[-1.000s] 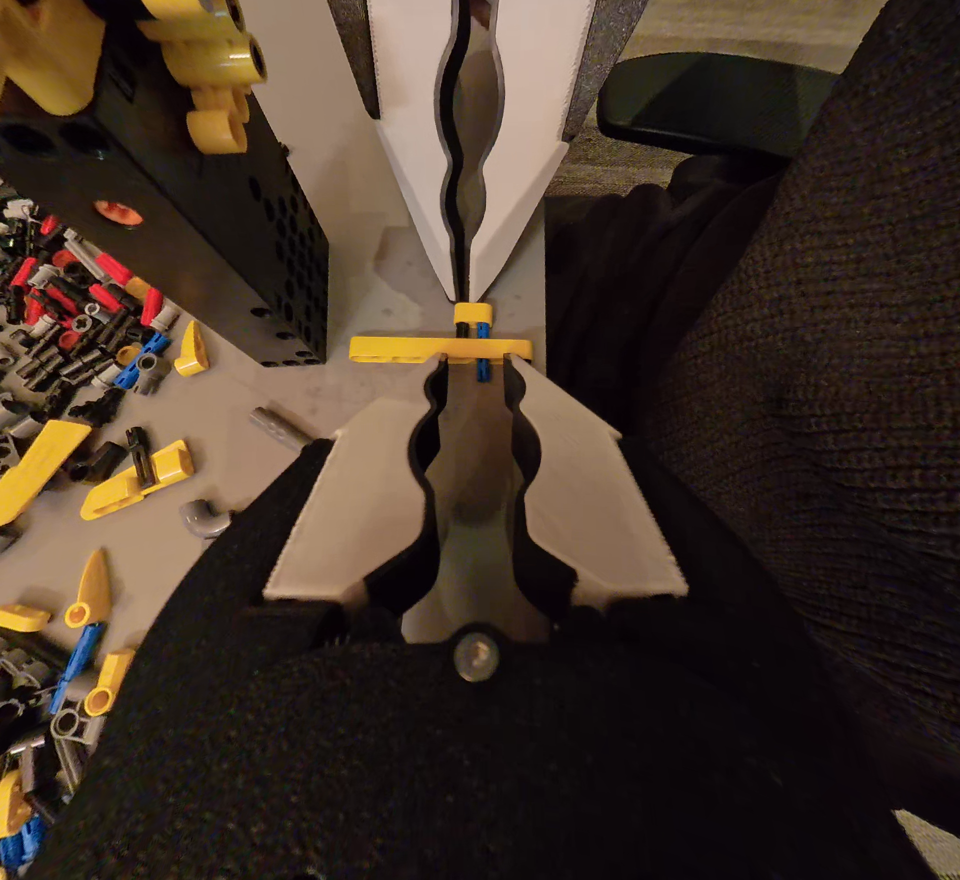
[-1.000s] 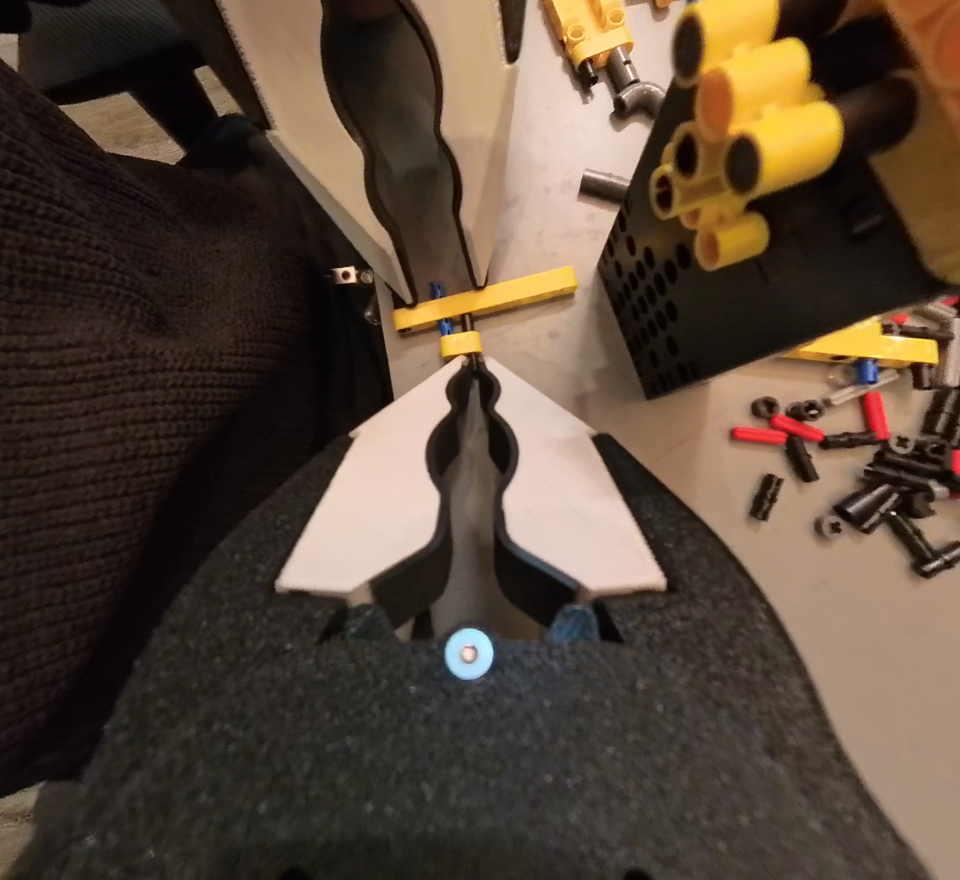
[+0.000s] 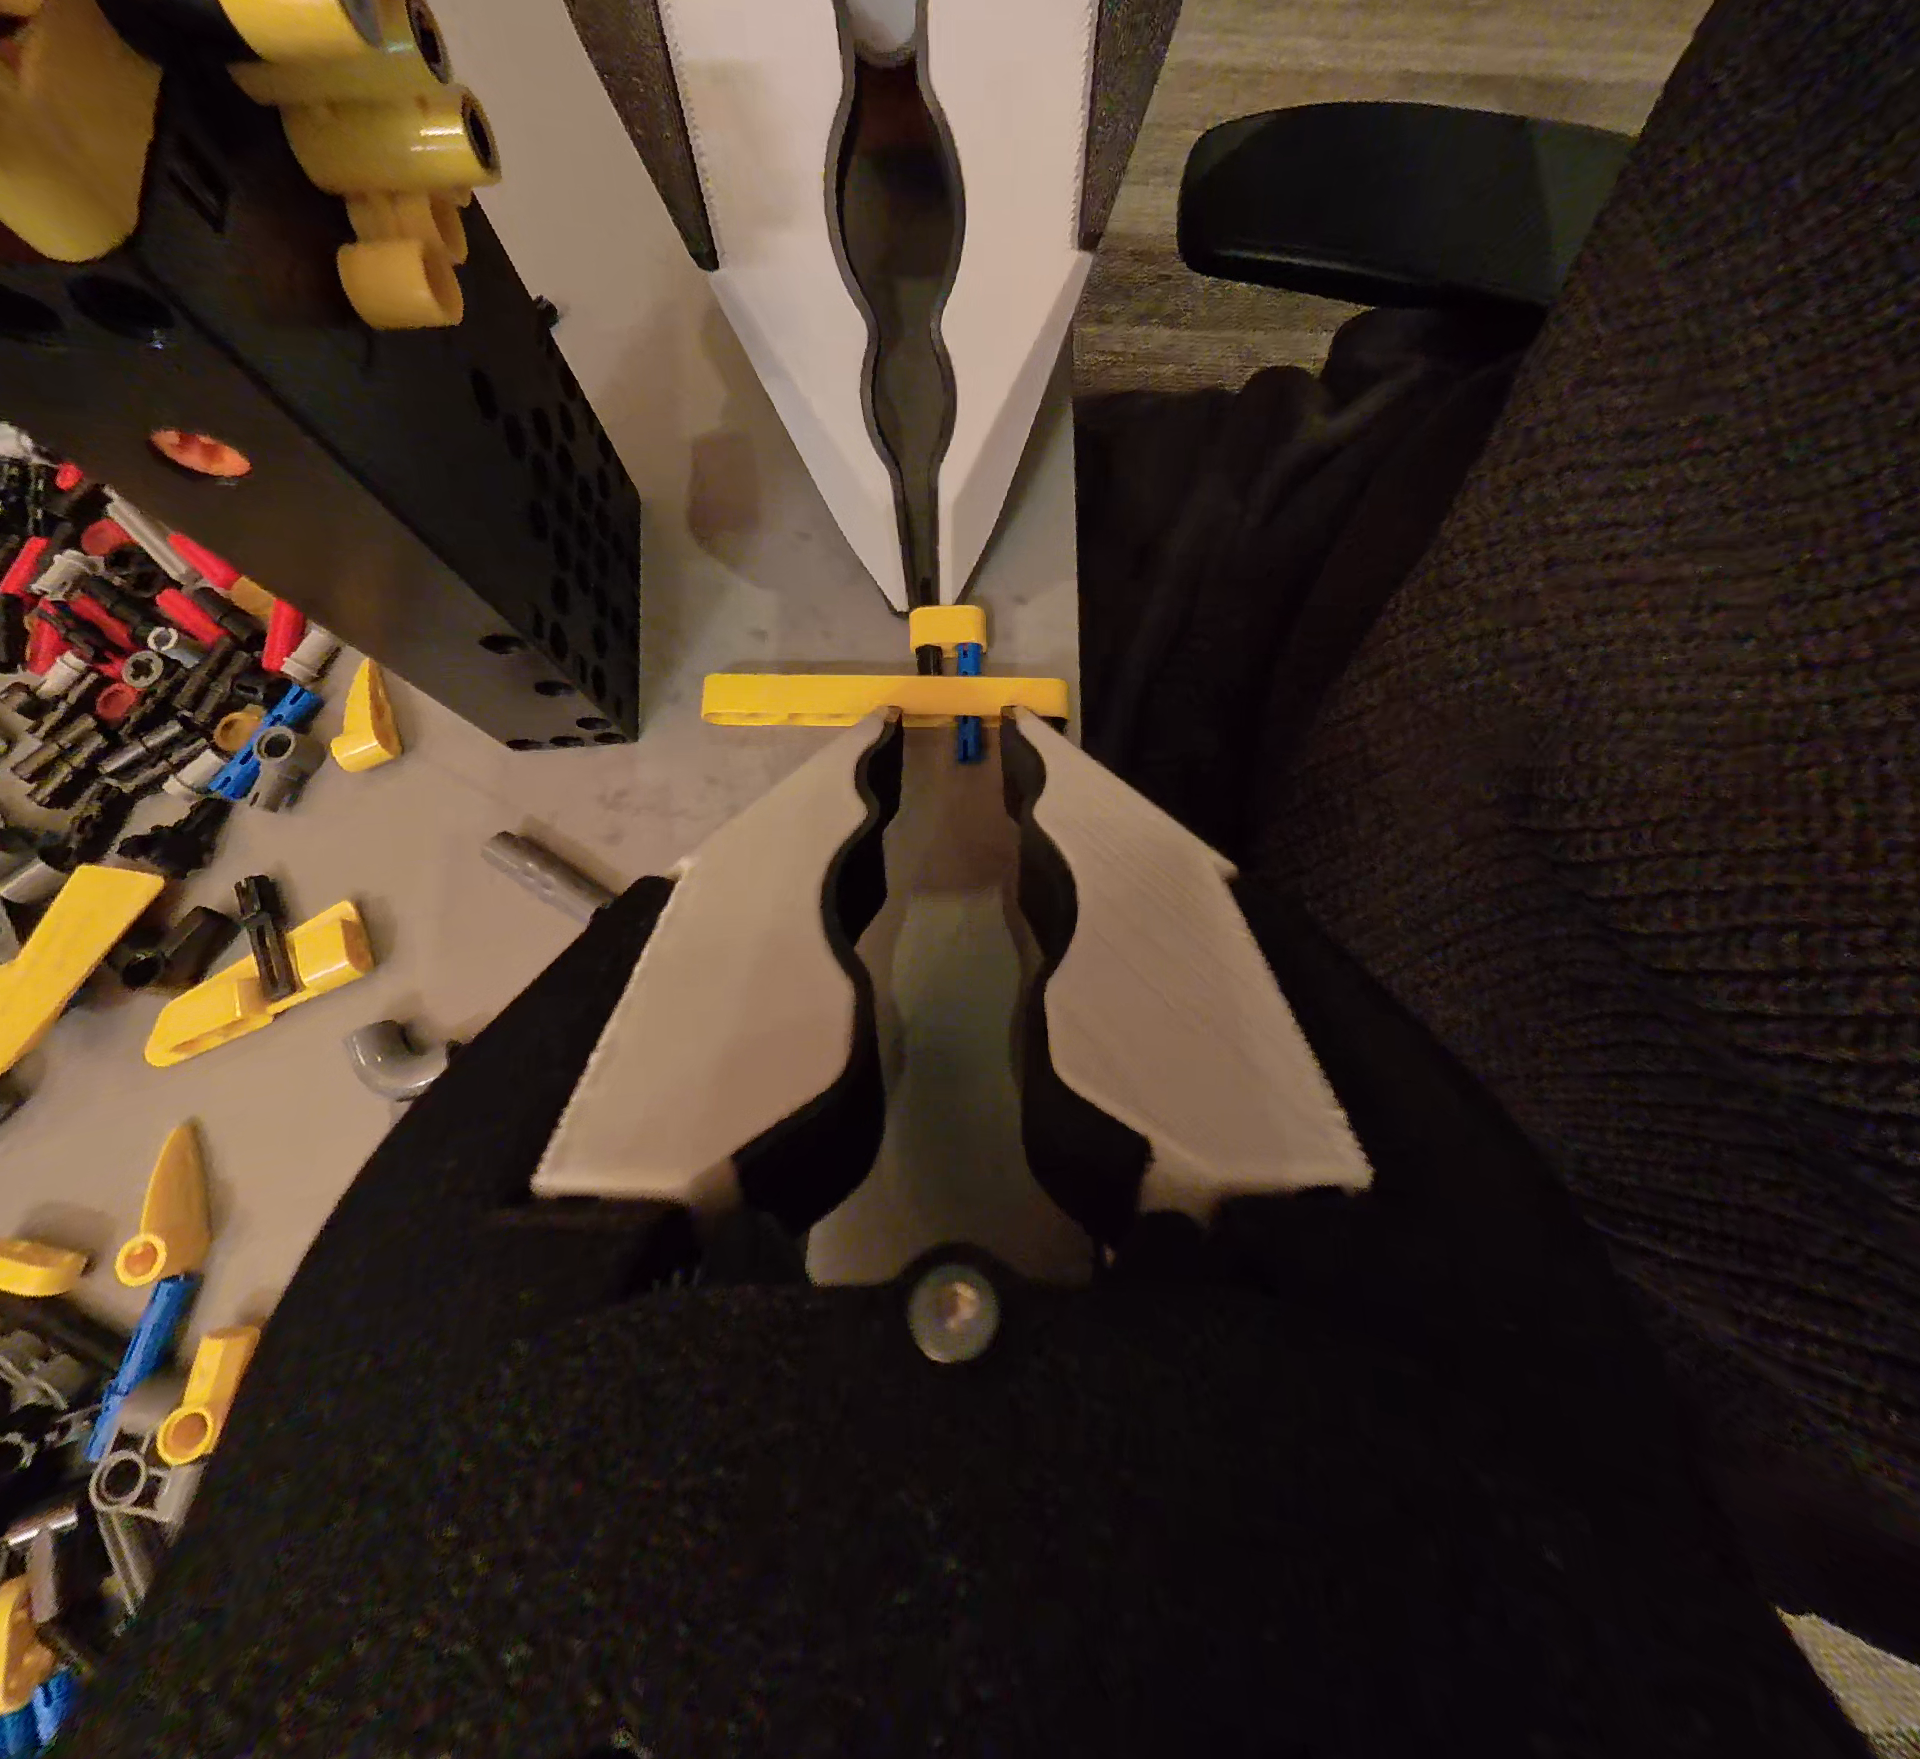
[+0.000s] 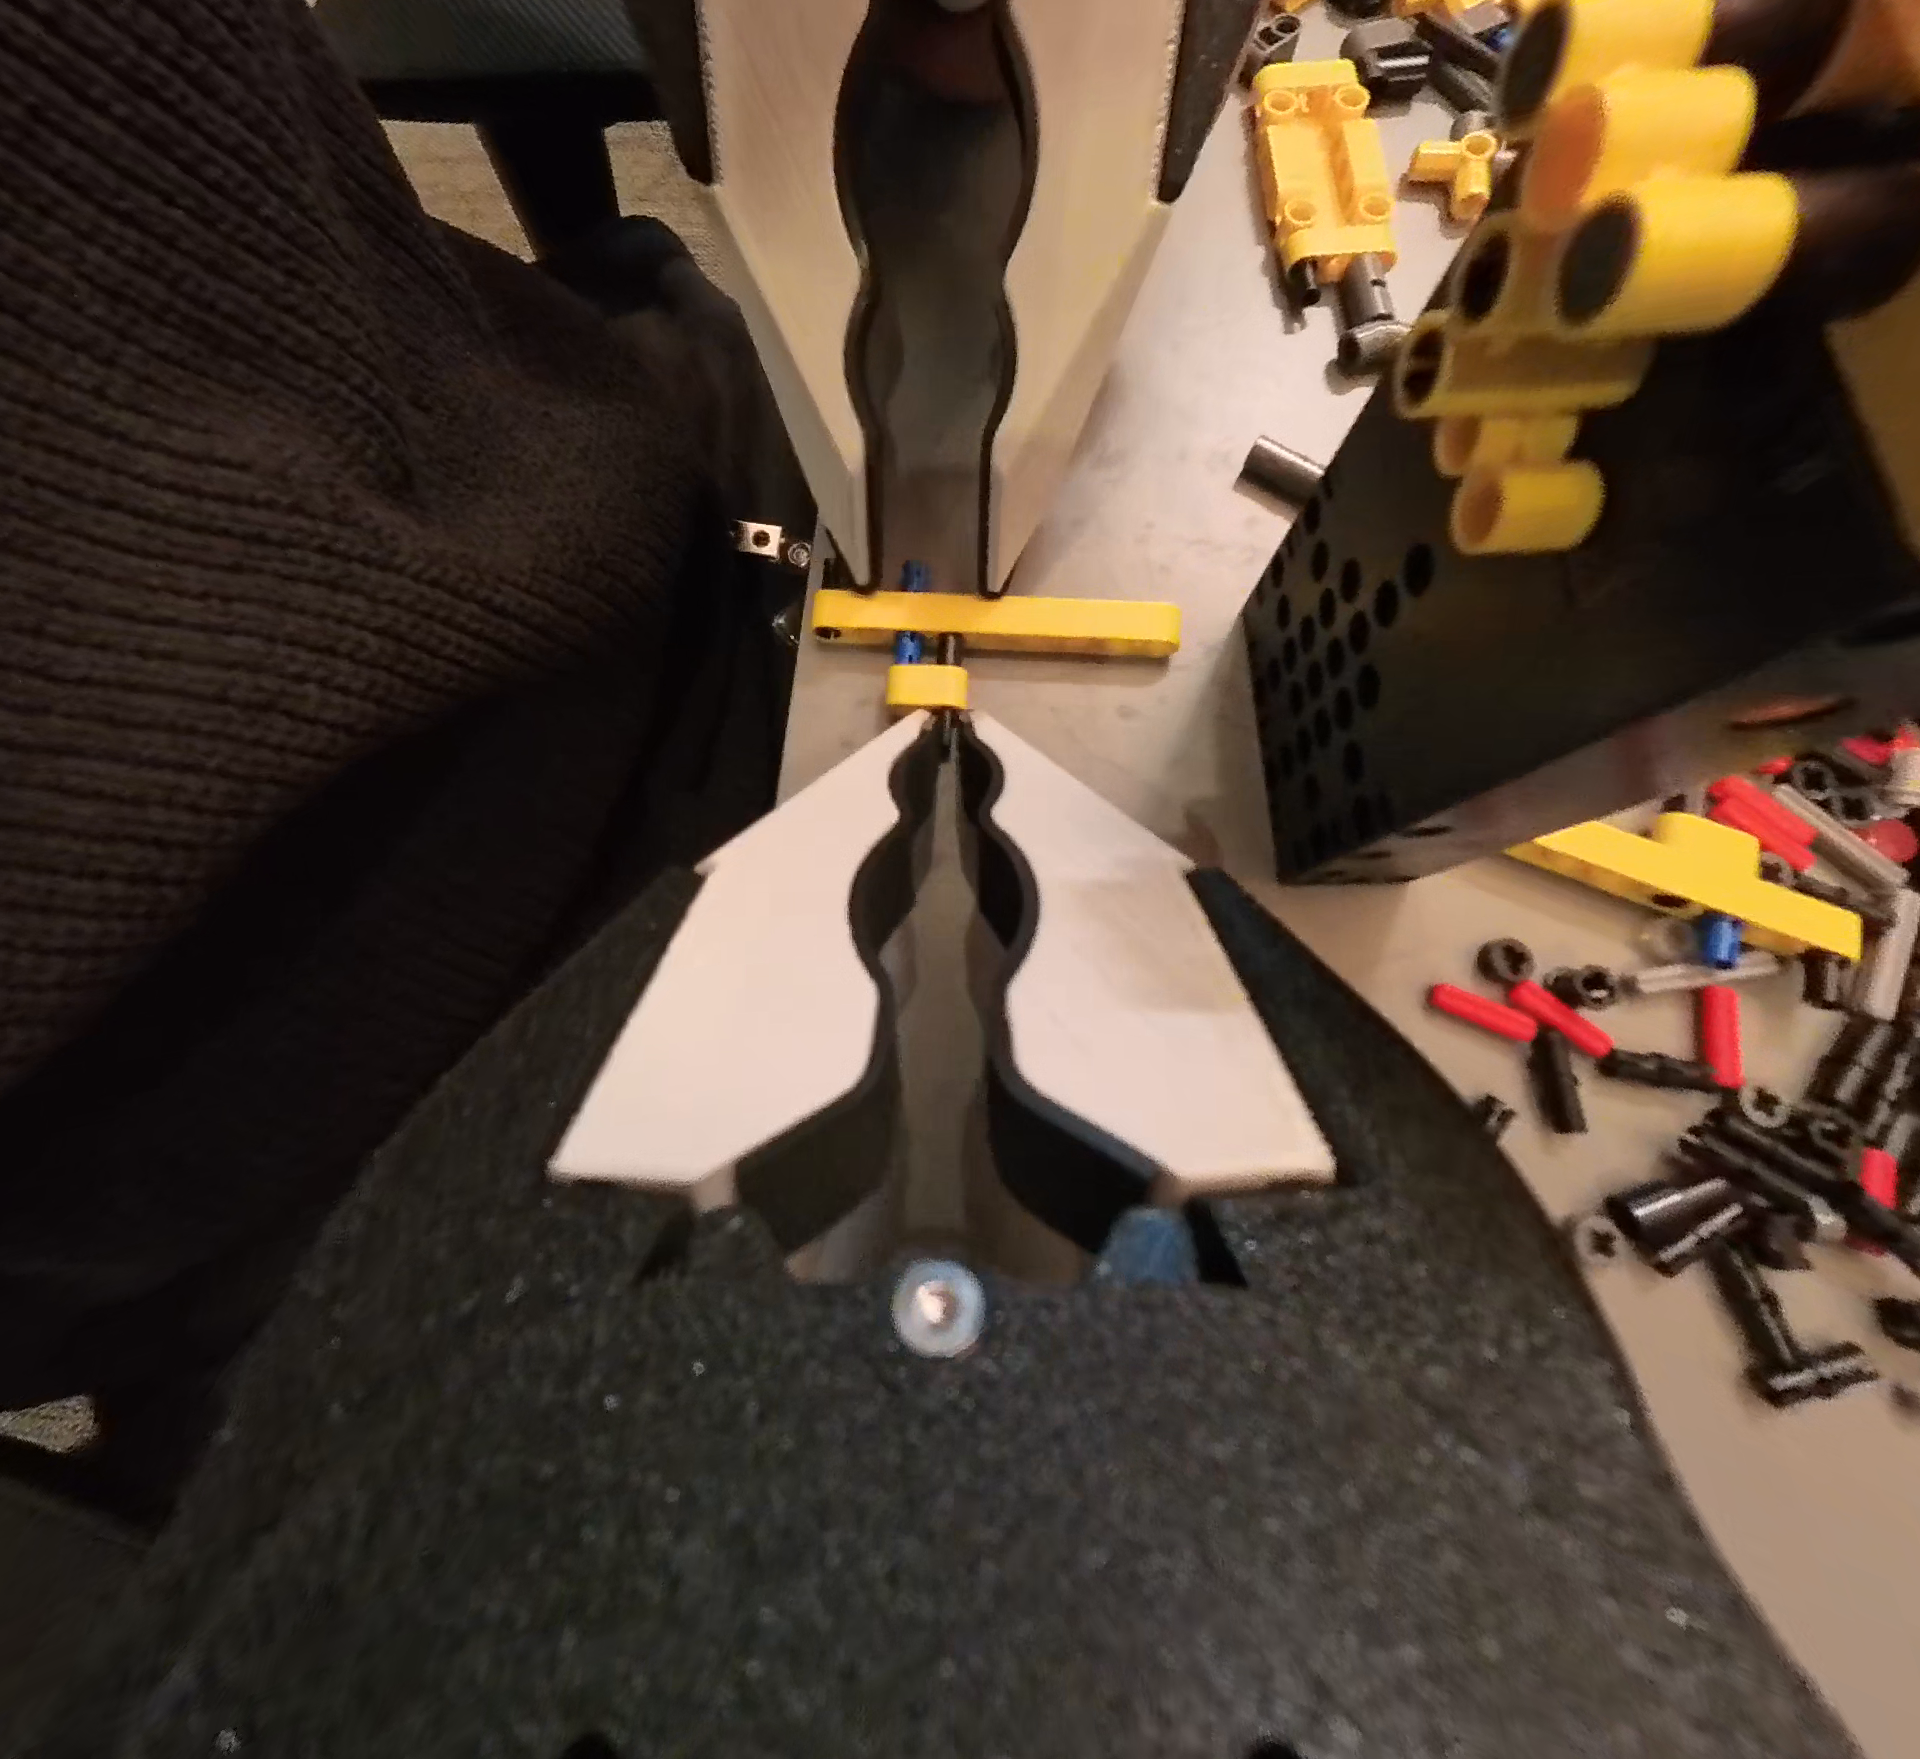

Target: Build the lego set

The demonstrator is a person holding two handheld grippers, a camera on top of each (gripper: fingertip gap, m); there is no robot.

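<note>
With the right gripper (image 4: pixel 943 730) pinched shut on the black pin (image 4: pixel 948 648) by the small yellow connector (image 4: pixel 927 686), and the left gripper (image 3: pixel 948 722) set half apart against the long yellow beam (image 3: pixel 790 699) over the table (image 3: pixel 665 784) edge (whether it is gripped cannot be told), both are best kept squarely in line.

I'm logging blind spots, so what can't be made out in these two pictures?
- Left view: the yellow beam underside, hidden by the left fingers.
- Right view: the black pin's end, hidden between the right fingers.
- Right view: the yellow connector, blurred.
- Left view: the black box, cut off left.
</note>
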